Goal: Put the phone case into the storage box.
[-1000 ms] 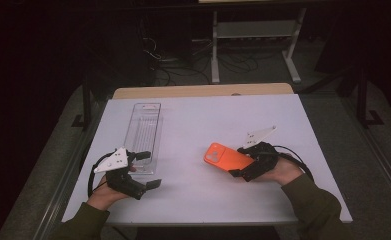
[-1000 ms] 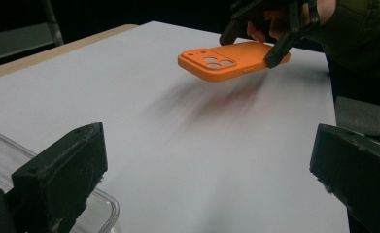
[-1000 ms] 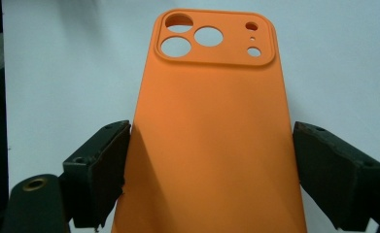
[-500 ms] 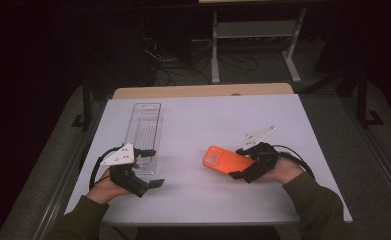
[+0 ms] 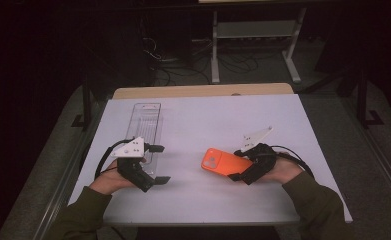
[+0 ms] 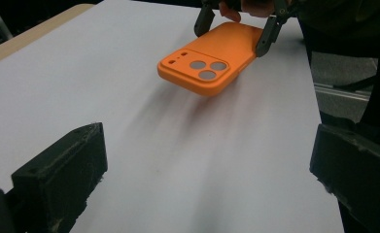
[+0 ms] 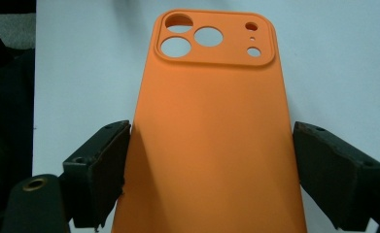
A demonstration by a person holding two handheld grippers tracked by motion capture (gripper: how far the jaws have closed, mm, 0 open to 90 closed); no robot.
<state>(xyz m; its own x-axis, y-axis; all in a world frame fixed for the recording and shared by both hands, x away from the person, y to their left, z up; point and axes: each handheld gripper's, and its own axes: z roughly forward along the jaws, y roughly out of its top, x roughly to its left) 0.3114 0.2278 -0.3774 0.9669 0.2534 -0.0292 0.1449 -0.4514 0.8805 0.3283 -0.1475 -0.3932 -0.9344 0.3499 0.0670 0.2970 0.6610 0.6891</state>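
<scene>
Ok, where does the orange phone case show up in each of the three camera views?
High view: the orange phone case lies right of centre, at the right gripper.
Left gripper view: upper centre, lifted off the white table, camera holes facing this way.
Right gripper view: centre, between the fingers.
Shared landmark: the three round camera holes at the case's free end.

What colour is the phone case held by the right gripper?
Orange, the plastic phone case with camera cutouts; clearest in the right gripper view.

1. phone case (image 5: 225,162): orange, plain
2. table (image 5: 218,120): white top, tan edge
3. tray (image 5: 146,125): clear
4. 2 grippers, left gripper (image 5: 155,163) and right gripper (image 5: 237,165): black jaws, grey plates
5. sleeves (image 5: 315,205): olive green
</scene>
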